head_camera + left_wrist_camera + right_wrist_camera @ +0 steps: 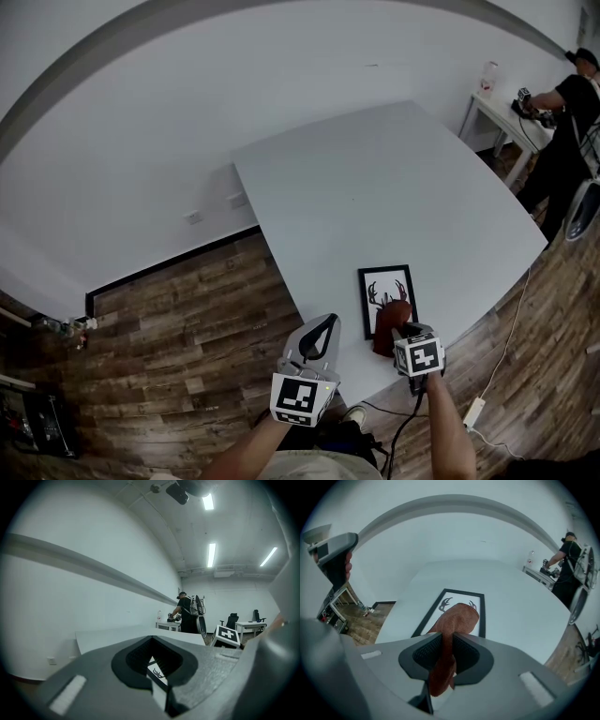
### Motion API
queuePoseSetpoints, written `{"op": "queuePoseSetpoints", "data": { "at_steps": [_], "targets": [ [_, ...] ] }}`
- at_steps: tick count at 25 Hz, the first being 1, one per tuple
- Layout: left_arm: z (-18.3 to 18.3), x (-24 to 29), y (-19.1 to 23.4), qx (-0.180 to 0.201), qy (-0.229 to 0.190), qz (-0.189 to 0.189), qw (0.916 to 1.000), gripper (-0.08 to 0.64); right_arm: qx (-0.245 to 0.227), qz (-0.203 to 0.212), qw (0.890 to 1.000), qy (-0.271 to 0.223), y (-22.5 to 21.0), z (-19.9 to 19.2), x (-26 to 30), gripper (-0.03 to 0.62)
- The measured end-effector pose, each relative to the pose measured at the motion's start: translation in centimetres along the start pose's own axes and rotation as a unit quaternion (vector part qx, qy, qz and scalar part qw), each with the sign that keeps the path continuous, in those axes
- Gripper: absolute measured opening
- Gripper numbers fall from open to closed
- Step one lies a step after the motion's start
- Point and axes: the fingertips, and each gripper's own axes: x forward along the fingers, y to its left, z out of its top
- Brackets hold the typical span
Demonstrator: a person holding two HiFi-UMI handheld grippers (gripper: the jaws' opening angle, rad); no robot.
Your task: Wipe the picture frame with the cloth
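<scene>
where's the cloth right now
The cloth is pinched in the right tongs, hanging over the picture frame's near end, close to the table's front edge.

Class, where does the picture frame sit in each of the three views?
Head view: picture frame, lower right of centre.
Left gripper view: a sliver low centre, seen between the jaws.
Right gripper view: centre, partly under the cloth.
Shared landmark: the white table.

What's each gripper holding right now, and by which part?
The right gripper pinches the reddish-brown cloth near one bunched end; the rest reaches onto the picture frame. The left gripper holds nothing.
</scene>
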Motion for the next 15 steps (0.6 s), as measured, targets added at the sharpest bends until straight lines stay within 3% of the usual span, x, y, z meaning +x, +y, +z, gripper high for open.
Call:
{"op": "queuePoseSetpoints", "data": {
  "at_steps": [8,15],
  "targets": [
    [-0.8,0.2,-0.7,0.012,0.008,-0.011,0.9998,0.002,0.059,-0.058,0.997,0.003,-6.7,-3.4,-3.0,0.094],
    [-0.5,0.6,-1.1,0.018,0.009,-0.018,0.9996,0.002,0.08,-0.059,0.995,-0.007,-7.2,-3.7,-3.5,0.094]
  ]
}}
